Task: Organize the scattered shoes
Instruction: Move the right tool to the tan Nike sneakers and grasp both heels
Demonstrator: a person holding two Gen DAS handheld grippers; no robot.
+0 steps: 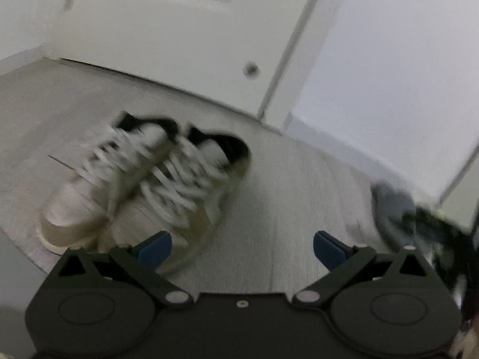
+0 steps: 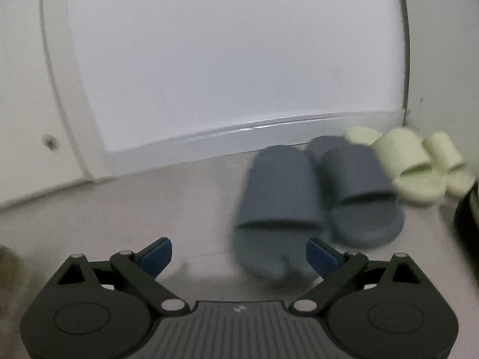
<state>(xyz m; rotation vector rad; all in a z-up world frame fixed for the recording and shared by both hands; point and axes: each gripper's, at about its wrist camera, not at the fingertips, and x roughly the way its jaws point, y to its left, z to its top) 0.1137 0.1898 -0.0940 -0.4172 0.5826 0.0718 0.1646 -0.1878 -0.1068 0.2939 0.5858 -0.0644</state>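
A pair of white and beige sneakers [image 1: 143,179] with white laces lies side by side on the pale floor, toes toward the camera. My left gripper [image 1: 241,249] hovers open just in front of the right sneaker's toe, nothing between its blue pads. In the right wrist view a pair of grey-blue slides [image 2: 302,191] sits side by side near the wall, and a pair of pale green slides [image 2: 413,161] sits right of them. My right gripper [image 2: 239,257] is open, its right pad close to the heel of the nearer grey-blue slide. Both views are motion-blurred.
A white door [image 1: 167,39] with a small round fitting and a white wall panel [image 2: 227,68] bound the floor. A blurred grey and black shape [image 1: 419,218] lies at the right edge of the left wrist view. A dark object [image 2: 467,218] shows at the far right.
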